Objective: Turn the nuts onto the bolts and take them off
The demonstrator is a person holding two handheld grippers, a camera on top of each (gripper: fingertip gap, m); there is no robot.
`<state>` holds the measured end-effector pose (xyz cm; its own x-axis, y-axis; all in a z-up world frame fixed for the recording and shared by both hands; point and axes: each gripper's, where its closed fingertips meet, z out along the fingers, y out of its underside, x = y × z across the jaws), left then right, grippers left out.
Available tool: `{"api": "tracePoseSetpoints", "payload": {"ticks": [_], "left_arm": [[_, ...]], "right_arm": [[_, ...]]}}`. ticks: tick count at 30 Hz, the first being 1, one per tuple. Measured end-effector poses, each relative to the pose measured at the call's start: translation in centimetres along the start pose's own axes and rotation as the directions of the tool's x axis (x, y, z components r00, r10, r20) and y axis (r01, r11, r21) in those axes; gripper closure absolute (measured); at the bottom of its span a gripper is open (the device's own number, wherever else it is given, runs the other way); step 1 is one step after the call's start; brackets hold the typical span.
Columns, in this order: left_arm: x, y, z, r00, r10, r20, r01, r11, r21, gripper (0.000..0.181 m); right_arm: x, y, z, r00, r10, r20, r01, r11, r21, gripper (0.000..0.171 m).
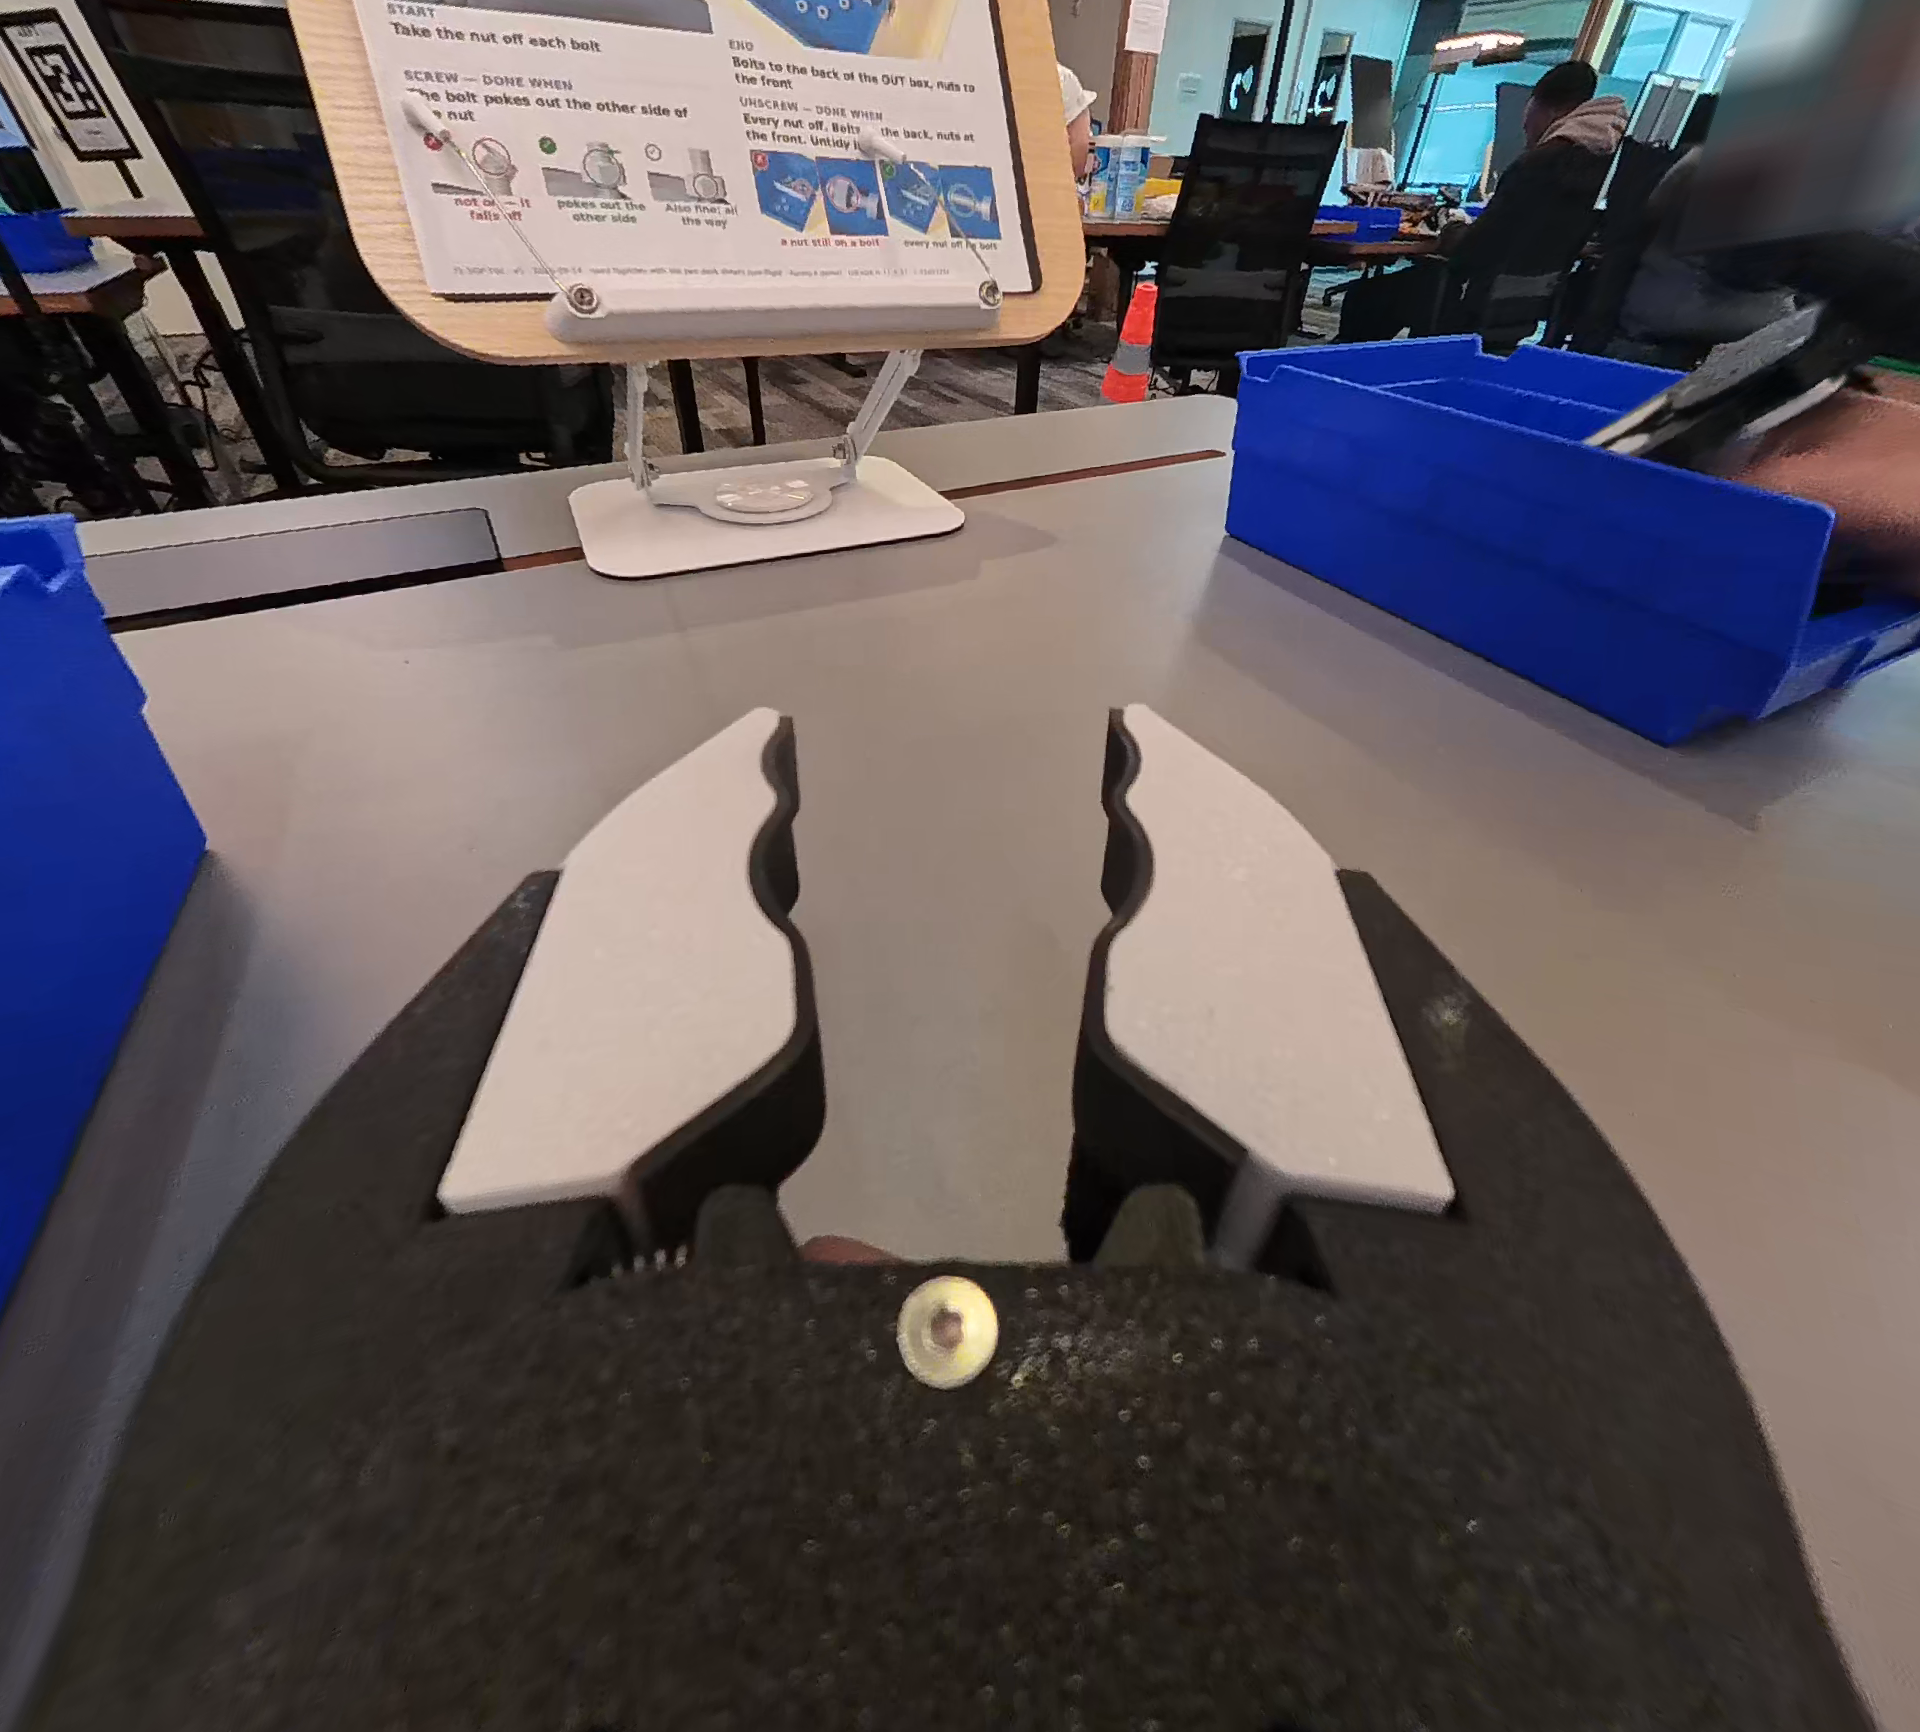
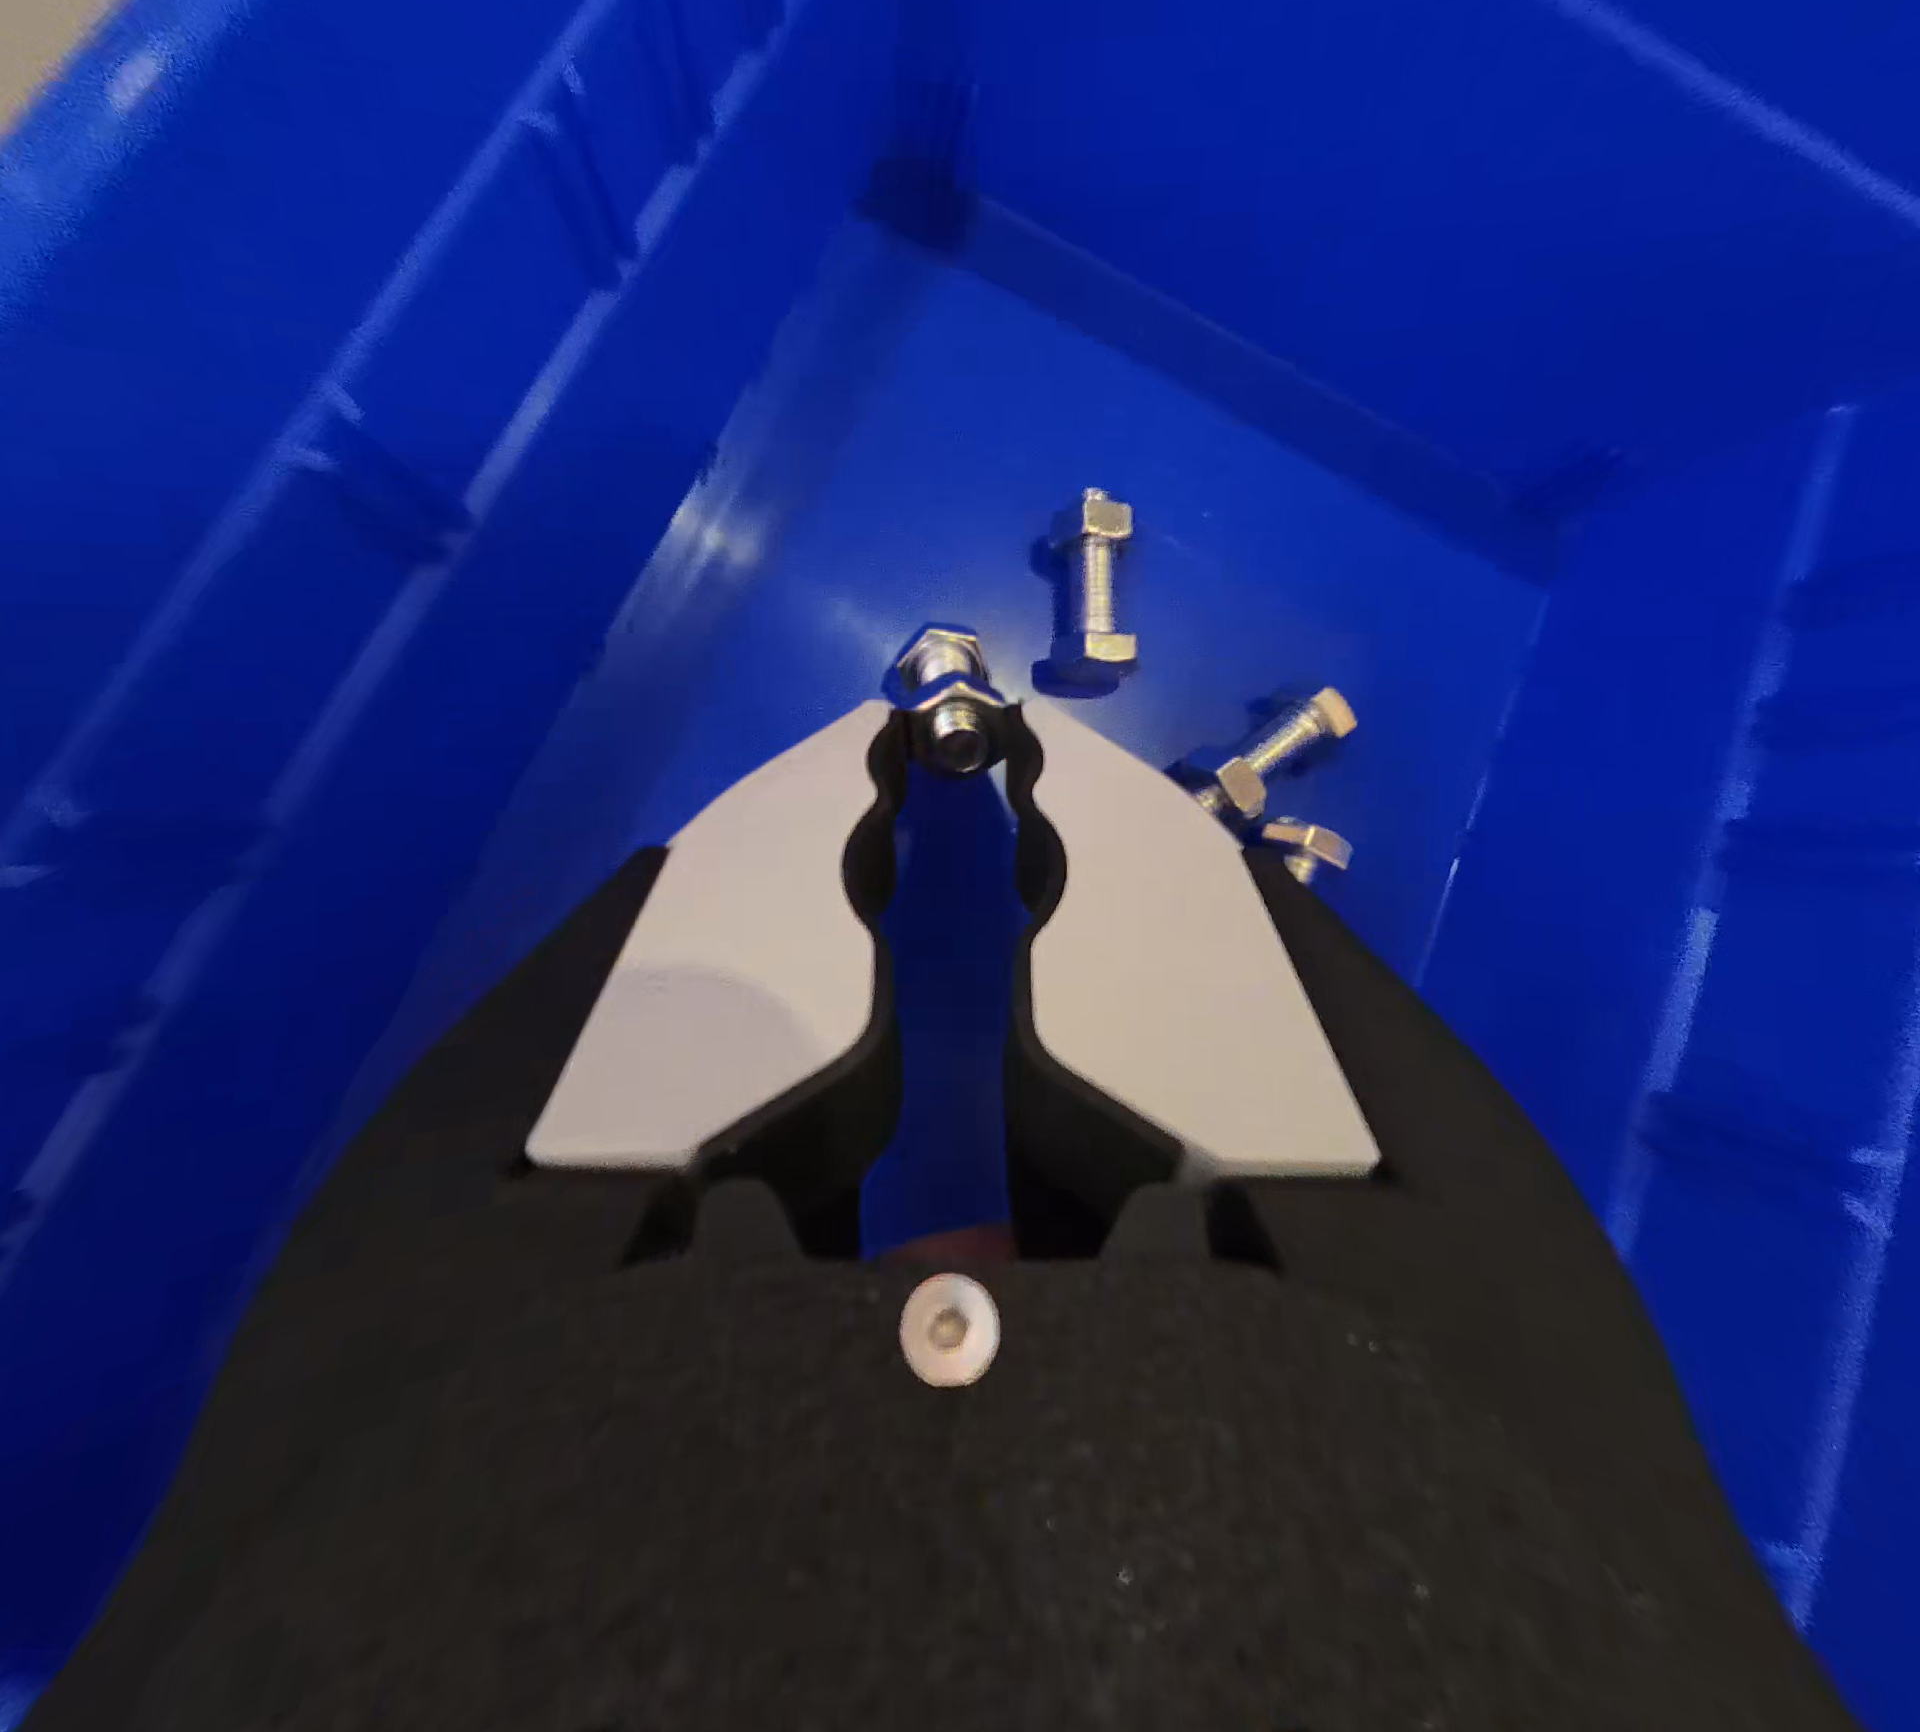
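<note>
In the right wrist view my right gripper [image 2: 948, 726] reaches down into a blue bin [image 2: 520, 332] and is shut on a silver bolt with a nut on it [image 2: 943, 706], held at the fingertips. A second bolt with its nut [image 2: 1093, 593] lies on the bin floor just beyond. A third [image 2: 1273, 747] lies to the right, and another [image 2: 1307, 846] is partly hidden by my right finger. In the left wrist view my left gripper [image 1: 951, 726] is open and empty over the grey table [image 1: 935, 643]. The right gripper shows far right [image 1: 1745, 394], dipping into the blue bin [image 1: 1507, 519].
A second blue bin [image 1: 73, 851] stands at the left edge of the table. An instruction board on a white stand [image 1: 769, 498] stands at the back middle. Beyond the table are chairs, an orange cone [image 1: 1135, 342] and seated people [image 1: 1538, 207]. One gripper's finger ends stand about 45 centimetres off the other's.
</note>
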<state>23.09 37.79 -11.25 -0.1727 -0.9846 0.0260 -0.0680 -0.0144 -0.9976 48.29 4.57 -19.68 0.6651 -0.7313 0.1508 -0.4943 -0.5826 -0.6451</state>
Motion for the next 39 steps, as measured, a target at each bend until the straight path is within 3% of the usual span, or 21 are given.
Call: {"api": "tracePoseSetpoints", "payload": {"ticks": [5,8,11,13,15,17,20,23,29,32,39], "left_arm": [[0.3,0.0,-0.1,1.0,0.023,-0.004,-0.023,1.0,0.005,0.125],[0.4,-0.1,-0.1,1.0,0.029,-0.004,-0.029,1.0,0.008,0.125],[0.0,-0.2,-0.3,1.0,0.004,0.0,-0.004,1.0,0.022,0.125],[-0.4,-0.5,-0.5,1.0,-0.029,0.008,0.029,0.999,0.039,0.126],[-0.9,-0.6,-0.6,0.998,-0.058,0.015,0.058,0.997,0.048,0.126],[-1.2,-0.6,-0.6,0.997,-0.078,0.025,0.077,0.996,0.049,0.124],[-1.1,-0.3,-0.4,0.997,-0.074,0.02,0.073,0.997,0.026,0.118],[-1.0,-0.2,-0.3,0.998,-0.063,0.02,0.063,0.998,0.02,0.114],[-0.5,-0.5,-0.6,0.991,-0.129,-0.045,0.131,0.99,0.044,0.109],[-0.8,-0.6,-0.6,0.988,-0.148,-0.046,0.15,0.987,0.051,0.108],[-0.1,-0.7,-0.4,0.996,-0.085,-0.034,0.087,0.995,0.055,0.11]], "right_arm": [[0.3,0.9,0.7,0.999,-0.029,-0.036,0.027,0.999,-0.04,0.152],[1.0,0.3,0.1,0.992,-0.063,-0.112,0.061,0.998,-0.022,0.135],[1.2,-3.3,-4.4,0.971,-0.041,-0.237,0.079,0.985,0.151,0.132],[-1.5,-6.6,-9.6,0.963,0.0,-0.268,0.101,0.926,0.365,0.133],[-7.0,-8.7,-14.1,0.986,0.025,-0.165,0.074,0.819,0.569,0.133],[-13.7,-8.8,-16.2,1.0,-0.003,0.003,0.001,0.756,0.654,0.127],[-22.1,-7.2,-15.8,0.973,-0.047,0.227,-0.118,0.741,0.661,0.121],[-25.7,-5.7,-13.5,0.966,-0.076,0.245,-0.105,0.754,0.649,0.116],[-25.8,-4.5,-10.7,0.98,-0.057,0.193,-0.084,0.756,0.649,0.117],[-25.5,-4.6,-11.5,0.978,-0.055,0.2,-0.101,0.716,0.691,0.126],[-25.7,-4.6,-11.7,0.978,-0.068,0.198,-0.093,0.706,0.702,0.127]]}}
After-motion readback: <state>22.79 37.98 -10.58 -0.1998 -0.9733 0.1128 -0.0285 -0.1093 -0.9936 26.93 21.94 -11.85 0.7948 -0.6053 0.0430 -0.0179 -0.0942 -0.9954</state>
